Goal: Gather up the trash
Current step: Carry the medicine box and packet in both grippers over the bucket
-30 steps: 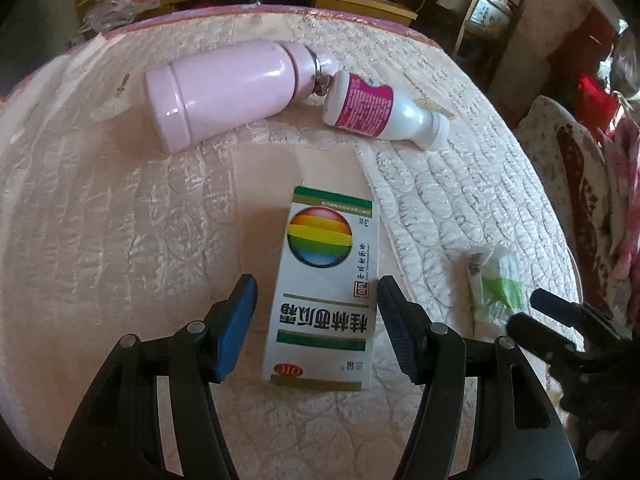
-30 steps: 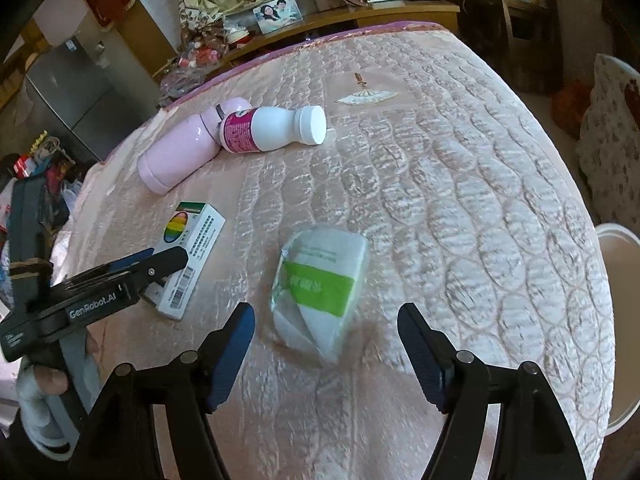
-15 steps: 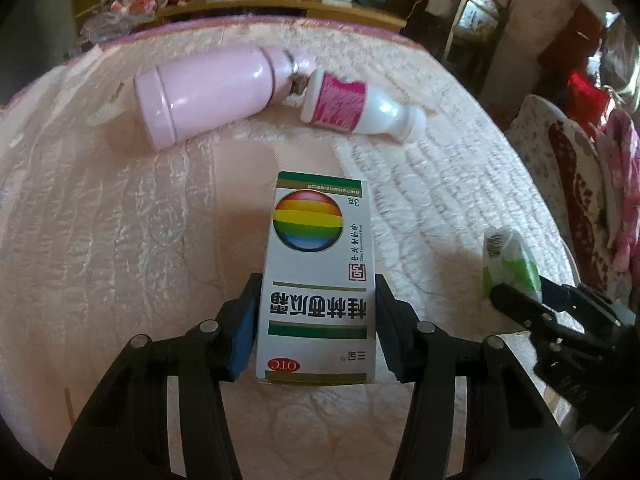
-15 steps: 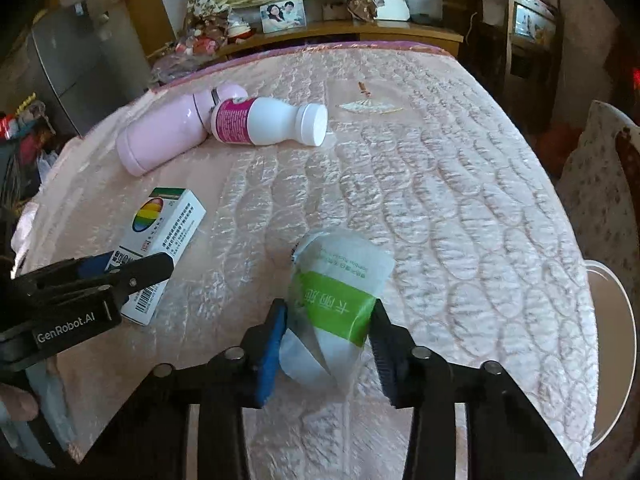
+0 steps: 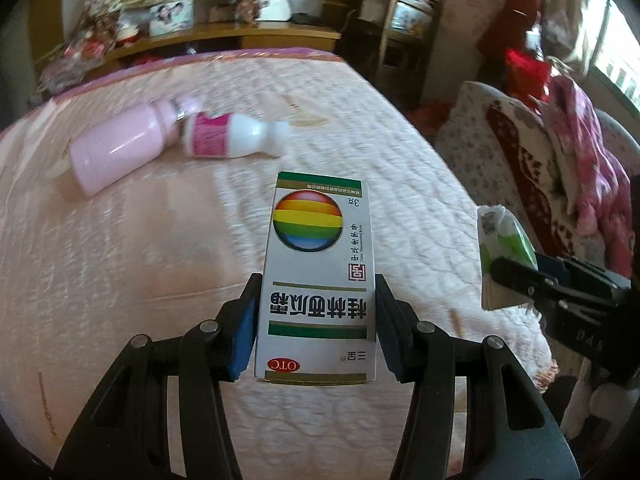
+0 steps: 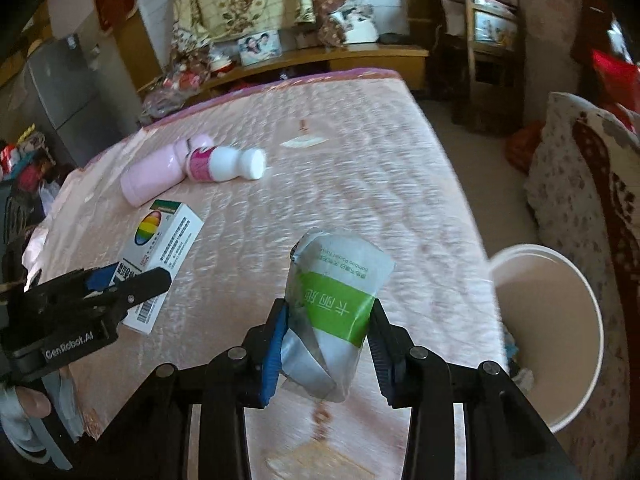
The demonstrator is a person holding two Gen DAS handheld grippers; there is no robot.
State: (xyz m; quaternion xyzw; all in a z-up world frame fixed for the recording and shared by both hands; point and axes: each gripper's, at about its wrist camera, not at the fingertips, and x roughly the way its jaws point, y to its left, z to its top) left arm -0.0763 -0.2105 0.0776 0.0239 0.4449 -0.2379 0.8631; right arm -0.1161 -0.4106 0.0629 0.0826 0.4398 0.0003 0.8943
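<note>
Daylight enters from a bright window [image 5: 618, 46] at the upper right of the left wrist view, blown out to near white. The pink quilted bedspread [image 5: 160, 240] is evenly lit, with a soft sheen. Motion blur smears the glossy pink flask [image 5: 120, 152] and the white plastic bottle with a magenta label [image 5: 232, 140], while the white cardboard box with a rainbow ball [image 5: 316, 280] stays sharp. Both fisheye views bend straight lines and go black at the corners
</note>
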